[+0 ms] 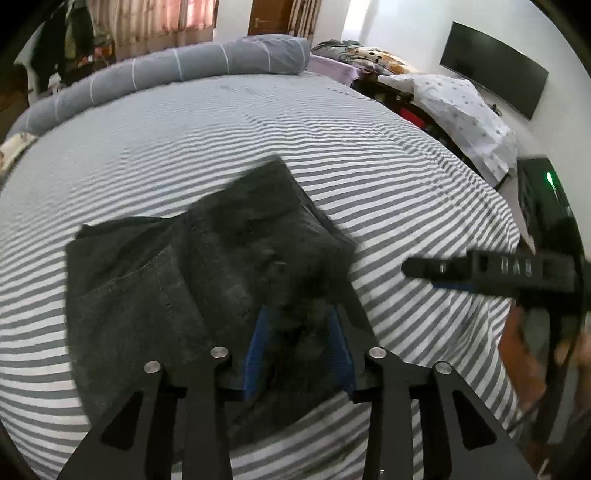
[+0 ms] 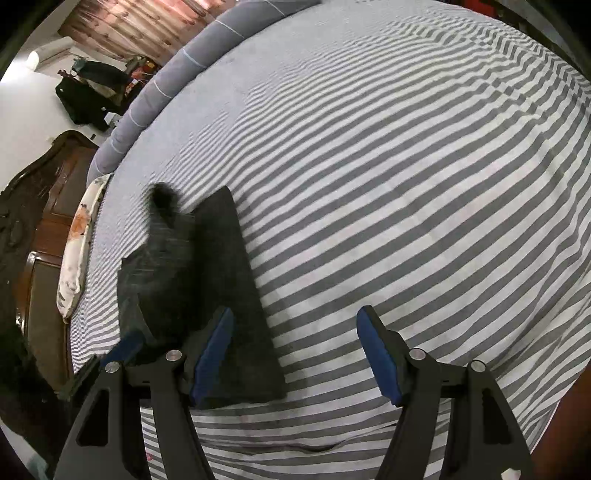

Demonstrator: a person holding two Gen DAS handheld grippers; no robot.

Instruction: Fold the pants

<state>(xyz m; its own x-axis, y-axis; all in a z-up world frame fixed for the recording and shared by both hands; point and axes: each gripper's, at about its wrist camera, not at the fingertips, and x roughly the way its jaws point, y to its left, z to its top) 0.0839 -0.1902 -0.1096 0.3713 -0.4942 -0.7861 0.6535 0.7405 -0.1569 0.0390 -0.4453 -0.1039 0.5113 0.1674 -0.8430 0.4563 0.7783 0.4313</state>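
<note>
Gaping partly over the pants, left gripper may drag the fold loose; right gripper wide, empty.

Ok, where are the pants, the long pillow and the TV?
pants (image 1: 207,258), left wrist view, on the dark folded cloth.
long pillow (image 1: 177,68), left wrist view, on its grey middle.
TV (image 1: 495,81), left wrist view, on the black screen.

Soft, even indoor daylight enters through the pink curtained window at the far side. Strong fisheye curvature bows the grey-and-white striped bedsheet, and black vignette fills the corners. The dark grey folded pants show motion blur; fine stripes produce moiré.
</note>
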